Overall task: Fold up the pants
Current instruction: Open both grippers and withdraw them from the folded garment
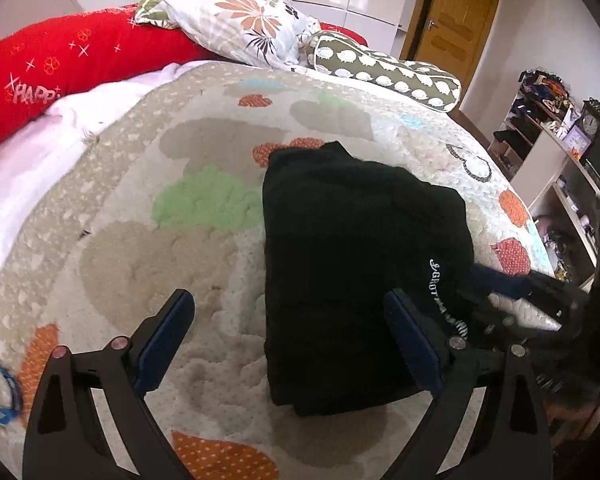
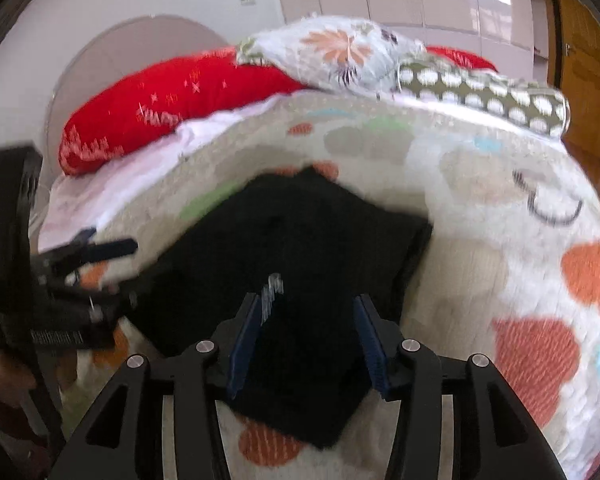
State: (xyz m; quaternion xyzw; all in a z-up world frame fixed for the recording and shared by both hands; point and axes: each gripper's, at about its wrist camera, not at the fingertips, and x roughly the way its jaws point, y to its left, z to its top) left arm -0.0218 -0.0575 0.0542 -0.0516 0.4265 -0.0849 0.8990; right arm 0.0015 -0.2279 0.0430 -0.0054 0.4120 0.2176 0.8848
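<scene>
1. The black pants (image 1: 360, 264) lay on the bed's patterned quilt (image 1: 204, 248), already gathered into a compact, roughly rectangular stack with a line of white lettering along its right-hand edge. By this lie the folding looked close to finished.

2. The left gripper (image 1: 288, 340) hovered over the stack's near left edge with its jaws spread wide and nothing between them: one blue pad stood above bare quilt, the other above the cloth. This released pose probably served to straddle the edge for squaring or pressing.

3. The right gripper (image 2: 306, 340) stood at the stack's near right corner, jaws parted to either side of a ridge of black cloth. The right wrist view was blurred, so it could not be told whether the pads touched or gripped the fabric.

4. Away from the work, a red bolster (image 1: 72, 68), a floral pillow (image 1: 236, 20) and a spotted bolster (image 1: 388, 72) lay along the head of the bed, leaving the quilt's middle free for the fold.
</scene>
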